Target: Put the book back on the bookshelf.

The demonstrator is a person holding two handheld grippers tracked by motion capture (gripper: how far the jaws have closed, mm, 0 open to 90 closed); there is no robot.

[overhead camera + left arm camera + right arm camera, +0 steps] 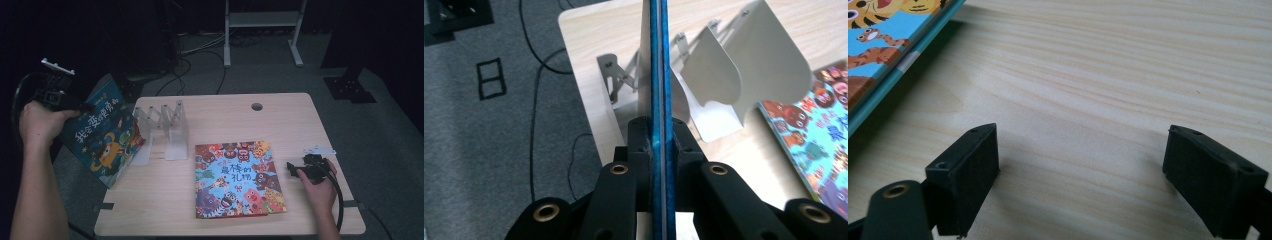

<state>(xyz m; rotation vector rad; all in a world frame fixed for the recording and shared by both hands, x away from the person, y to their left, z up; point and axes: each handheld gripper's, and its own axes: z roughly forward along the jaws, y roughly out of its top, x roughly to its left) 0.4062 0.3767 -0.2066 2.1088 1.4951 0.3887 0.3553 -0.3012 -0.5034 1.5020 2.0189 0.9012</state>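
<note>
Left tongs (pixel 659 145) clamped on blue book (pixel 102 132) edge; thin, stiff, likely slippery cover, so grip near spine. Right tongs (pixel 1083 170) apart, empty, over bench (pixel 1108 65)

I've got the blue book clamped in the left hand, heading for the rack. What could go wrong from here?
1. The blue book is pinched only at its edge by the left gripper and hangs beyond the table edge; it could sag or slip out.
2. Its lower corner sits close to the white rack; coming in misaligned may shove the light rack instead of entering a slot.
</note>
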